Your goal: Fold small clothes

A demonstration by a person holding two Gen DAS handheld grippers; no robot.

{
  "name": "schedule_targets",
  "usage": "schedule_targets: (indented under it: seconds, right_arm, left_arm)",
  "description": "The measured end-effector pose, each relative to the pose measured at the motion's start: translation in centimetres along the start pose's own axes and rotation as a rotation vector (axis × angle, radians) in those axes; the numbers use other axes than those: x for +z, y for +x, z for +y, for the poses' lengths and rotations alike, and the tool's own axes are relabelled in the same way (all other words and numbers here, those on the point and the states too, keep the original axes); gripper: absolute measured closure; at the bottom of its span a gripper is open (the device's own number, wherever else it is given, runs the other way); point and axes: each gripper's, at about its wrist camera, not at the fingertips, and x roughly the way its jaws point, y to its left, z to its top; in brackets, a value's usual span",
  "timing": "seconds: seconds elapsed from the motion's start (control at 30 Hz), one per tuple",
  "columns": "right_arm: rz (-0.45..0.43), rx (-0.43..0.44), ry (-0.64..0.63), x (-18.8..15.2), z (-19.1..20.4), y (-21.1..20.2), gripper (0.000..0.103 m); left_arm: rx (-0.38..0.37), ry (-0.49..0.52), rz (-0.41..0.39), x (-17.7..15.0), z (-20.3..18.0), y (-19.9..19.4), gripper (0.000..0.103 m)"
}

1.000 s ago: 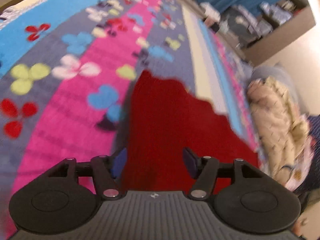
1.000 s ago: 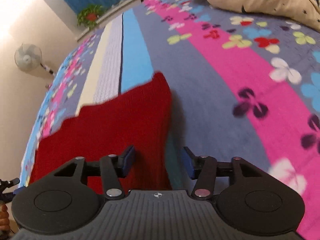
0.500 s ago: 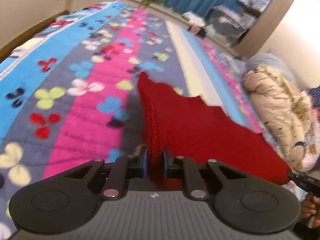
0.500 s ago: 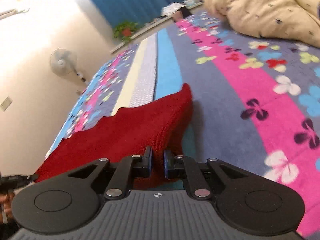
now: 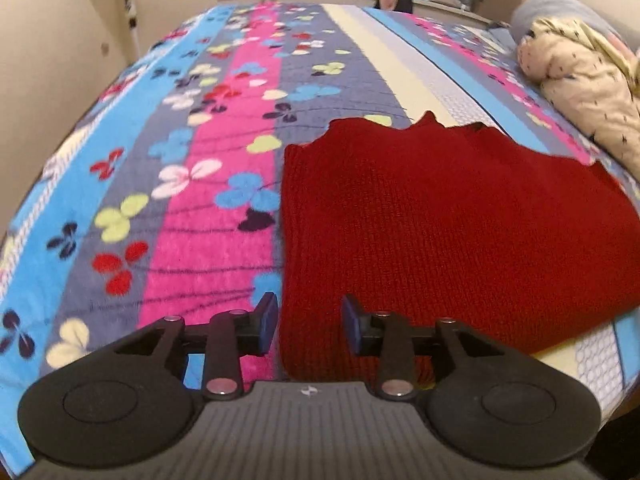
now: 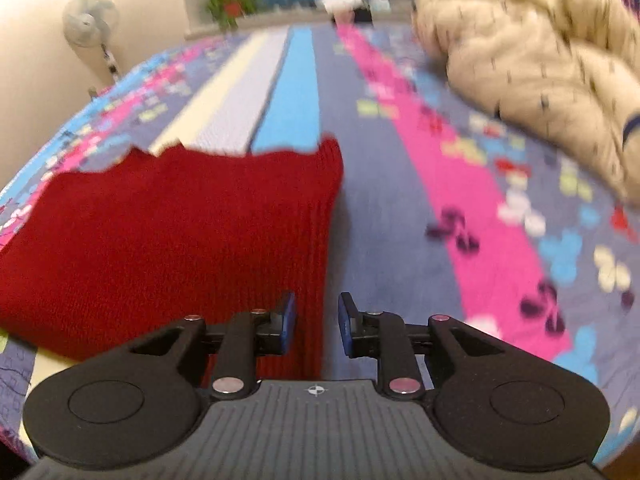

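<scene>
In the left wrist view, the left claw (image 5: 308, 322) is seen parted wide at the bottom centre, with nothing between its pads; half a second ago it was pinched on the edge of the red knit (image 5: 440, 220). The knit has therefore been let go and lies flat on the bedspread (image 5: 160, 160), filling the centre and right of the frame. Its left edge runs down between the two pads, so the left pad sits over the bedspread and the right pad over the cloth.

In the right wrist view, the right claw (image 6: 314, 322) is likewise parted at the bottom centre and holds nothing, where before it was closed on the knit (image 6: 160, 248). Here the knit fills the left and centre, and its ribbed right edge runs down to the left pad. A cream quilt (image 6: 540, 80) is heaped at the upper right, well apart.

Both corners having been released together, a fold or a spreading step is judged complete, and a fresh grip is judged to be needed next.
</scene>
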Motion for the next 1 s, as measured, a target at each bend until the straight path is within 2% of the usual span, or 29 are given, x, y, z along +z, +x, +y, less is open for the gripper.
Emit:
schedule_targets:
  seconds: [0.1,0.2,0.27,0.4,0.53,0.63,0.7,0.77,0.8,0.83,0.93,1.0]
  right_arm:
    - [-0.064,0.022,-0.007,0.4,-0.1,-0.6,0.076]
    - [-0.068,0.049,-0.013,0.8,0.2,-0.3,0.073]
    - [-0.027,0.032,-0.036,0.7,0.7,0.6,0.073]
    - [0.157,-0.047,-0.059,-0.5,0.8,4.5,0.073]
    - [0.162,-0.048,-0.04,-0.1,0.9,4.6,0.072]
    - [0.157,-0.051,-0.042,-0.2,1.0,4.5,0.072]
    - [0.159,-0.053,-0.043,-0.3,1.0,4.7,0.072]
    - [0.158,-0.055,-0.043,-0.4,1.0,4.8,0.072]
    - [0.158,-0.056,-0.044,-0.4,1.1,4.7,0.072]
    - [0.157,-0.057,-0.046,-0.5,1.2,4.7,0.072]
    - [0.144,-0.071,-0.057,-0.4,1.5,4.4,0.072]
    - [0.088,-0.079,-0.051,-0.1,1.7,3.4,0.072]
  left_arm:
    - [-0.003,0.008,-0.014,0.1,-0.1,0.0,0.063]
    - [-0.002,0.004,-0.016,0.3,-0.1,0.2,0.063]
    - [-0.003,0.003,-0.017,0.3,-0.1,0.3,0.063]
    - [-0.013,0.001,-0.022,0.5,-0.2,0.3,0.063]
    - [-0.061,-0.016,-0.074,0.8,-0.4,-0.6,0.063]
    - [-0.163,-0.034,-0.112,1.0,-0.6,-1.4,0.063]
    - [-0.205,-0.012,-0.055,0.9,-1.0,-0.3,0.063]
    - [-0.116,0.05,0.128,0.1,-2.0,3.0,0.063]
    - [-0.081,0.06,0.176,-0.4,-2.1,4.1,0.053]
    - [-0.081,0.047,0.171,-0.2,-2.1,4.1,0.053]
    - [-0.137,-0.022,0.065,0.9,-1.5,2.2,0.053]
    - [-0.162,-0.054,0.027,1.2,-1.2,1.6,0.053]
